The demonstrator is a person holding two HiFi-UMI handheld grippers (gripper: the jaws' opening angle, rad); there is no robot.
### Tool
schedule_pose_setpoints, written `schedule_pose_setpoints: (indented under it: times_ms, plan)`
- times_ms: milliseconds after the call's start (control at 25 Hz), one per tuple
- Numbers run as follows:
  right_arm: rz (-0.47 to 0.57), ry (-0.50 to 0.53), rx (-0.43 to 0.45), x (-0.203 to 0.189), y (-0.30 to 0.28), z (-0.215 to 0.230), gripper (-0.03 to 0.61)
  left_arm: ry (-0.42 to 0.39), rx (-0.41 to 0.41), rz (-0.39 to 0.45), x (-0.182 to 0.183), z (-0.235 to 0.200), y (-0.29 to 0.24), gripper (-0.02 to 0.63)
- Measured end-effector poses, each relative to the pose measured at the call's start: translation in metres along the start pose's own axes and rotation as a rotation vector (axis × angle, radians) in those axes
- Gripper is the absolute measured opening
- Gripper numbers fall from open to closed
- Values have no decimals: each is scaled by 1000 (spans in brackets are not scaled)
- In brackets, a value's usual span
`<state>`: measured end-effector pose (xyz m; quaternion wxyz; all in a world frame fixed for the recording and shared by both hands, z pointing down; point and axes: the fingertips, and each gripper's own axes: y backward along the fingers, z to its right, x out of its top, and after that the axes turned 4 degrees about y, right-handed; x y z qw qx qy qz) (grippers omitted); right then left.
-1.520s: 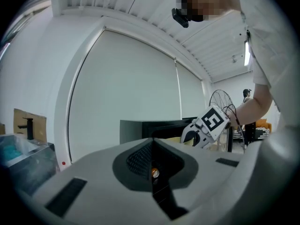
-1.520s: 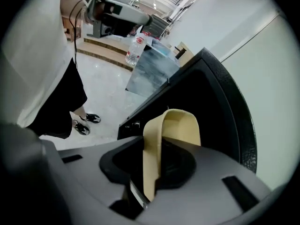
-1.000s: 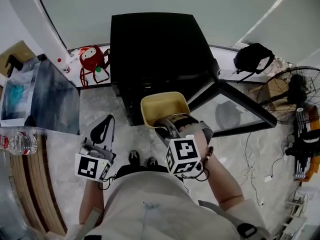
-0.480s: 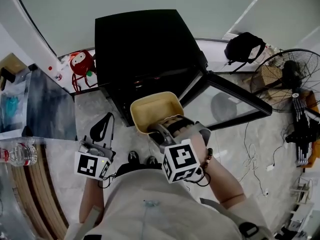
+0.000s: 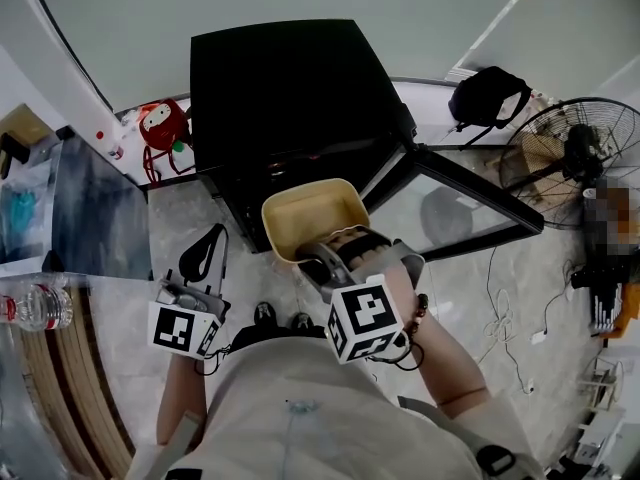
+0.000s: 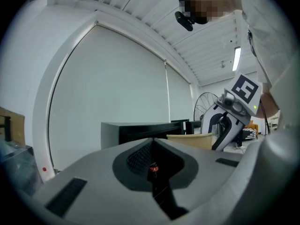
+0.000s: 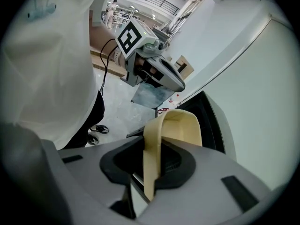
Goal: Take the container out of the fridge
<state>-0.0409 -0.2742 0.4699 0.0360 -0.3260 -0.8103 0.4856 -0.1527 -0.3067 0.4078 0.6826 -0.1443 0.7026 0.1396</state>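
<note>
A cream plastic container (image 5: pixel 312 216) hangs in front of the black fridge (image 5: pixel 290 88), whose glass door (image 5: pixel 455 206) stands swung open to the right. My right gripper (image 5: pixel 322 255) is shut on the container's near wall; in the right gripper view that wall (image 7: pixel 152 153) runs edge-on between the jaws. The container looks empty. My left gripper (image 5: pixel 203 258) hangs low at the left, apart from the container, its jaws closed together with nothing in them (image 6: pixel 153 168). From the left gripper view, the container (image 6: pixel 190 140) and the right gripper (image 6: pixel 224 125) show at the right.
A red toy (image 5: pixel 160 125) sits on the floor left of the fridge. A dark glass-fronted cabinet (image 5: pixel 95 208) and a water bottle (image 5: pixel 35 308) are at the left. A black bag (image 5: pixel 488 96), a floor fan (image 5: pixel 575 153) and cables (image 5: pixel 500 318) lie to the right.
The right gripper and the container have drawn slightly back from the fridge, and the head view has shifted a little. The left gripper has stayed put.
</note>
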Motion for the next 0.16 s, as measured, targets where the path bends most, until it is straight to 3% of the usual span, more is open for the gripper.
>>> schedule_pose_setpoints:
  times_ms: [160]
  plan:
    - [5,-6,-6,2,2,2,78,5,5,1,0,-3,3,5]
